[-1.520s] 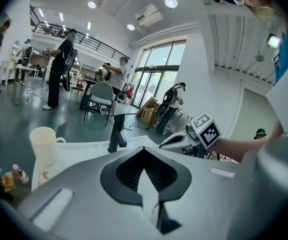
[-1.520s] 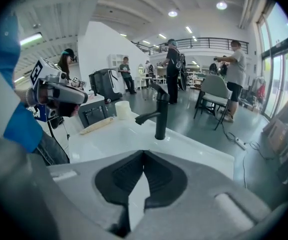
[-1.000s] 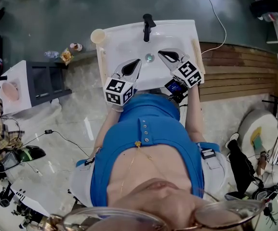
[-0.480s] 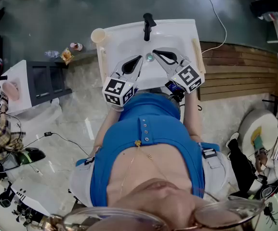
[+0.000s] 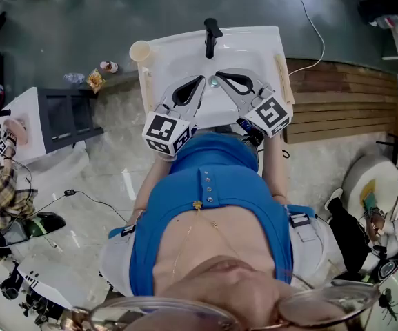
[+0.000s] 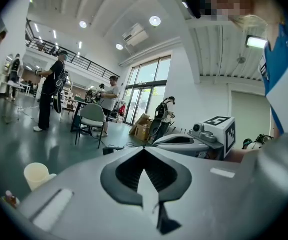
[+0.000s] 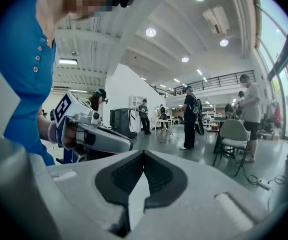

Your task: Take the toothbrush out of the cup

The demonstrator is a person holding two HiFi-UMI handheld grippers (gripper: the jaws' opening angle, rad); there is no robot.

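Place: white sink (image 5: 254,41) with a black faucet (image 5: 212,36), seen from above, a person in a blue top leaning over it.

Cup: pale, on the sink's back-left corner (image 5: 140,50); also low at left in the left gripper view (image 6: 36,175). Nothing seen sticking out of it.

Toothbrush: not visible in the cup. Thin pale stick (image 5: 279,71) lying along the sink's right rim, likely the brush but too small to confirm.

Left gripper (image 5: 200,81): over the middle of the basin, fingers closed tip to tip (image 6: 144,149), nothing between them, well apart from the cup.

Right gripper (image 5: 219,76): just beside the left one, fingers pressed together (image 7: 144,153), empty.

Step in hand: judged as either done or not begun, with no grasp under way.

Doing it well, if the brush does sit in the cup: open the fingers before the approach, come down from above, and pinch the handle clear of the rim. Then lift straight up along the cup's axis.

Watch for: a light cup probably tipping or riding up with the brush. Worth steadying with the other gripper.
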